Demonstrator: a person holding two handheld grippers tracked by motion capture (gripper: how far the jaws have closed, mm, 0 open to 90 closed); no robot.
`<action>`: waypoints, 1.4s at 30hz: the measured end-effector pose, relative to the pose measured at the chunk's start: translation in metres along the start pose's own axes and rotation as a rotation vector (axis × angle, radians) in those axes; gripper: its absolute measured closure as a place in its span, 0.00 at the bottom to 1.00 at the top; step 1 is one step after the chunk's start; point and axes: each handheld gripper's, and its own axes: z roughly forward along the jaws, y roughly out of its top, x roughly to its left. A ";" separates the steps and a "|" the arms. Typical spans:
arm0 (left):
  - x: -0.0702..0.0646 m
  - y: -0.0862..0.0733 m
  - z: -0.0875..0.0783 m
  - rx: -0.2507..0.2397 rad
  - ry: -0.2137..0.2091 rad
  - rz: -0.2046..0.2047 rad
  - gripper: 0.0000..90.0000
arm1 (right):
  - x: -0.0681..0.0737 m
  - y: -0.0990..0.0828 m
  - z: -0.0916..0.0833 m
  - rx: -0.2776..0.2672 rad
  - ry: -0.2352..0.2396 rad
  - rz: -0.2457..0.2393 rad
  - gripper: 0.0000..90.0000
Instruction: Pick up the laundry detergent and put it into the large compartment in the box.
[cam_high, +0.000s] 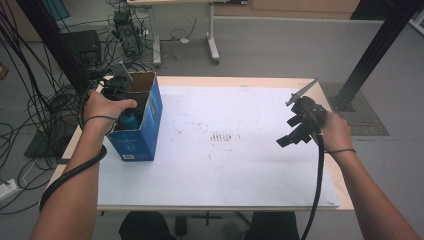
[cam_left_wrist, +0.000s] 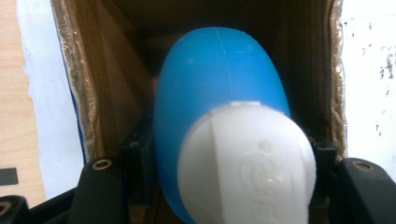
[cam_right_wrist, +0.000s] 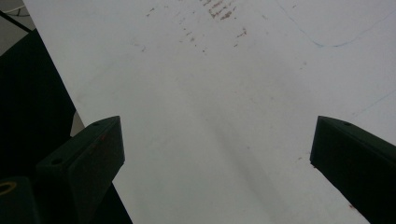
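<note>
An open blue cardboard box (cam_high: 146, 127) stands upright at the table's left side. My left gripper (cam_high: 124, 106) reaches down into its open top, shut on a blue bottle (cam_high: 129, 120). In the left gripper view the blue bottle (cam_left_wrist: 219, 84) with its white cap (cam_left_wrist: 247, 168) sits between my left gripper's (cam_left_wrist: 229, 149) jaws, inside the box's brown walls (cam_left_wrist: 100, 93). My right gripper (cam_high: 291, 137) hovers over the right part of the white sheet (cam_high: 225, 170). In the right gripper view my right gripper (cam_right_wrist: 217, 126) stands open, its jaws wide apart over the bare sheet (cam_right_wrist: 210, 70).
The white sheet covers most of the wooden table (cam_high: 225, 80) and carries faint brown marks (cam_high: 221, 136) at its middle. Cables (cam_high: 30, 105) lie on the floor at left. A black frame post (cam_high: 372, 50) stands beyond the table's right corner.
</note>
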 end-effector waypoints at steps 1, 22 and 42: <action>0.000 0.000 0.000 0.000 0.001 0.000 0.42 | 0.000 0.000 0.000 0.000 0.001 -0.001 0.03; 0.001 0.000 0.000 -0.002 -0.004 -0.002 0.42 | 0.000 0.000 0.001 0.000 0.000 0.000 0.03; 0.003 -0.001 0.000 -0.009 -0.011 -0.011 0.42 | 0.000 0.000 0.001 0.003 0.000 0.001 0.03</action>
